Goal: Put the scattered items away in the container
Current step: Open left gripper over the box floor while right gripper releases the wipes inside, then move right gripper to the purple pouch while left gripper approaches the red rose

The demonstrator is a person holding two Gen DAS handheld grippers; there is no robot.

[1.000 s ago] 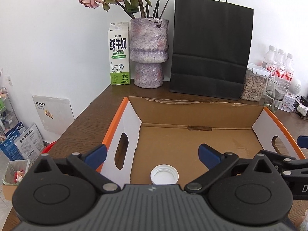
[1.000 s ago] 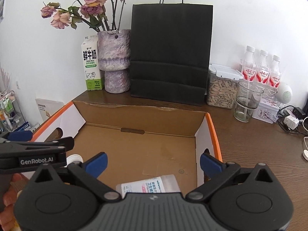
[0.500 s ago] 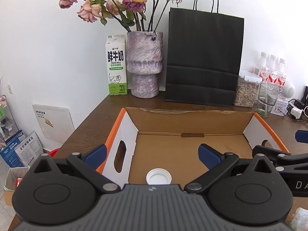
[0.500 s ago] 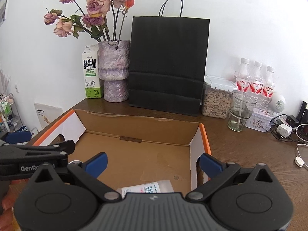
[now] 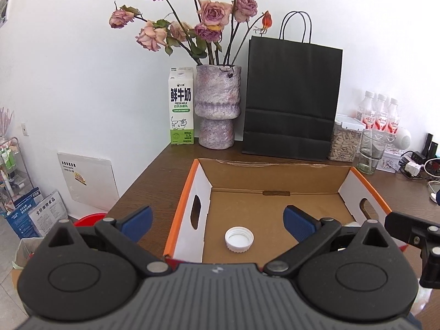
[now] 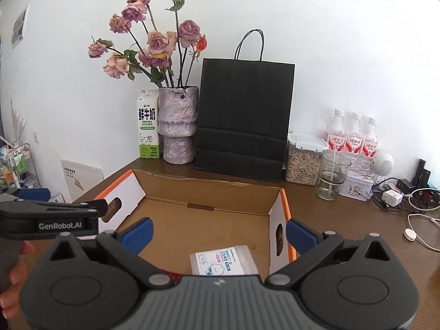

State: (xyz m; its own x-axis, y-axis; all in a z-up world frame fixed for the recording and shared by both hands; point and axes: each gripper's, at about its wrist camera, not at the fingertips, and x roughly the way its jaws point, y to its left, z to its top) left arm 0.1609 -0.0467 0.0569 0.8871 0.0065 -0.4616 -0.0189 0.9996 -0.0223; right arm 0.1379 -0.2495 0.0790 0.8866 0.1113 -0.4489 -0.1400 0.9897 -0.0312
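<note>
An open cardboard box [image 5: 272, 176] with orange edges and white end walls sits on the brown table. A white bottle cap [image 5: 239, 239] lies on its floor near the left end. In the right wrist view a white wipes packet [image 6: 222, 260] lies on the floor of the box [image 6: 209, 181] near the right end. My left gripper [image 5: 218, 221] hangs open above the box's near left side, nothing between its blue pads. My right gripper [image 6: 218, 233] is open too, over the near right side, holding nothing.
Behind the box stand a milk carton [image 5: 181, 107], a purple vase with roses [image 5: 217, 107], a black paper bag [image 5: 293, 101], a seed jar [image 5: 345, 140], a glass [image 5: 371, 151] and water bottles [image 5: 381, 114]. Cables and chargers [image 6: 398, 195] lie at the right. A hand [image 6: 13, 275] holds the left gripper.
Both grippers have pulled back and risen from the box, so more of the box and the wall shows. The cap and the packet stay where they lay.
</note>
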